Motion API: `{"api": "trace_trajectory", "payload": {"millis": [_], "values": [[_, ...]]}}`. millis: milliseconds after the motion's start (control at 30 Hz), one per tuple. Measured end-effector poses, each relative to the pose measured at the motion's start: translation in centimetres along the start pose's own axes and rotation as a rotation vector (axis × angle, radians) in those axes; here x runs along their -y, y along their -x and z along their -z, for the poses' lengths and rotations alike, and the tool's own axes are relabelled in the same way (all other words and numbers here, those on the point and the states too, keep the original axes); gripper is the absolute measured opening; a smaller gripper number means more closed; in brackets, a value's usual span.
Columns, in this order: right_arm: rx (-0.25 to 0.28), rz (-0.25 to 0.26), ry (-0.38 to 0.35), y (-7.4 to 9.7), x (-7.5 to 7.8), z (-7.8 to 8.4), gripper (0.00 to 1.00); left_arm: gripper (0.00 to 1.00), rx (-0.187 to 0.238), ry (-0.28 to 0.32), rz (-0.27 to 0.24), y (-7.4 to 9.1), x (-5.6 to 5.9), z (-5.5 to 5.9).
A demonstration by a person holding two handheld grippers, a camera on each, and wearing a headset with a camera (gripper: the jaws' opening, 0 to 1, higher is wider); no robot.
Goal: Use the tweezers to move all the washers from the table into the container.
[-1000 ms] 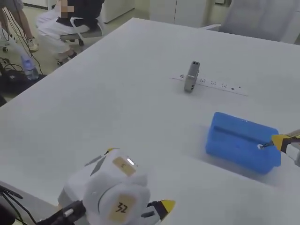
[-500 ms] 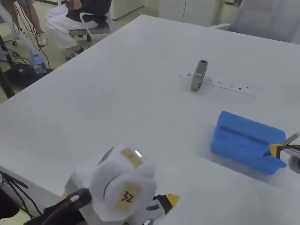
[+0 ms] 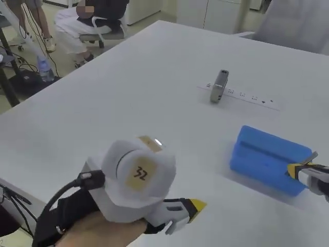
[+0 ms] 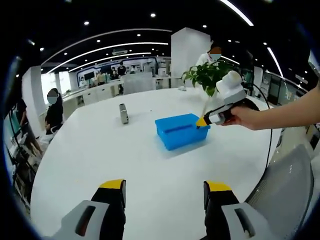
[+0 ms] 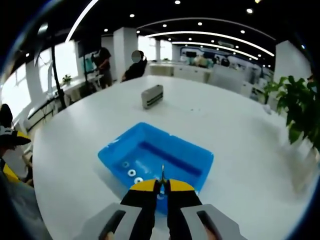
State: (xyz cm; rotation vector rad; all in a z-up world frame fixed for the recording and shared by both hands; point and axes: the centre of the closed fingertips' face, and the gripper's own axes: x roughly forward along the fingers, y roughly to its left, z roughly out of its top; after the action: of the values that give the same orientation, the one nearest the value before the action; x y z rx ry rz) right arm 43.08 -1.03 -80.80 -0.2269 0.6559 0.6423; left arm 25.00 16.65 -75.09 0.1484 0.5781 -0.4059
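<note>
- Left hand-held gripper hangs over the near edge of the table, its jaws spread wide with nothing between them.
- Right hand-held gripper has its jaws drawn narrow, clamped on the tweezers; it sits at the near rim of the container.
- Table: a big white top carrying everything else.
- Container: a blue rectangular tub on the table, open at the top, well apart from the left hand-held gripper.
- Grey block: a small oblong thing beyond the container, resting across one end of a thin white strip. The strip has tiny dark marks along it, too small to make out.
- Tweezers: only a thin metal tip shows past the yellow jaw ends, pointing down into the container.
- Washers: three small rings lie in a short row on the container floor, just left of the tweezers' tip in the right gripper view.
</note>
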Motion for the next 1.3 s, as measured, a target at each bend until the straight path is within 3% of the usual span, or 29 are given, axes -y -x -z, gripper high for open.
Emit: {"api": "trace_trajectory", "payload": {"millis": [167,233,367,467,600,700,767,933,1067,1267,1300], "values": [[0.061,0.027,0.003,1.3,0.2,-1.6,0.03,0.57,0.038,-0.009,0.040,0.0,0.1,-2.8],[0.117,0.006,0.019,2.6,-0.8,-3.5,0.03,0.53,0.061,-0.004,0.058,0.0,0.1,-3.9],[0.169,-0.076,0.072,4.8,-3.0,-5.3,0.02,0.46,0.077,-0.029,0.105,-0.2,0.7,-5.6],[0.165,-0.149,0.139,5.7,-5.2,-5.6,0.02,0.41,0.087,-0.058,0.144,-0.3,1.1,-6.4],[0.138,-0.233,0.260,7.0,-8.3,-5.1,0.02,0.37,0.098,-0.084,0.188,-0.3,1.6,-7.0],[0.125,-0.293,0.274,7.7,-10.1,-4.6,0.02,0.32,0.105,-0.085,0.242,-0.2,2.6,-7.4],[0.098,-0.351,0.306,8.2,-11.7,-3.8,0.02,0.26,0.104,-0.112,0.277,-0.1,3.3,-7.5],[0.039,-0.417,0.407,8.8,-14.2,-2.0,0.02,0.25,0.122,-0.179,0.378,0.1,5.6,-7.4],[0.007,-0.433,0.511,8.9,-15.4,-1.1,0.02,0.19,0.116,-0.267,0.405,-0.3,6.1,-6.9],[-0.039,-0.470,0.597,8.7,-16.5,0.3,0.02,0.16,0.112,-0.329,0.476,-0.9,7.9,-6.7],[-0.063,-0.478,0.639,8.6,-16.6,0.9,0.02,0.15,0.110,-0.343,0.480,-1.1,8.1,-6.6]]}}
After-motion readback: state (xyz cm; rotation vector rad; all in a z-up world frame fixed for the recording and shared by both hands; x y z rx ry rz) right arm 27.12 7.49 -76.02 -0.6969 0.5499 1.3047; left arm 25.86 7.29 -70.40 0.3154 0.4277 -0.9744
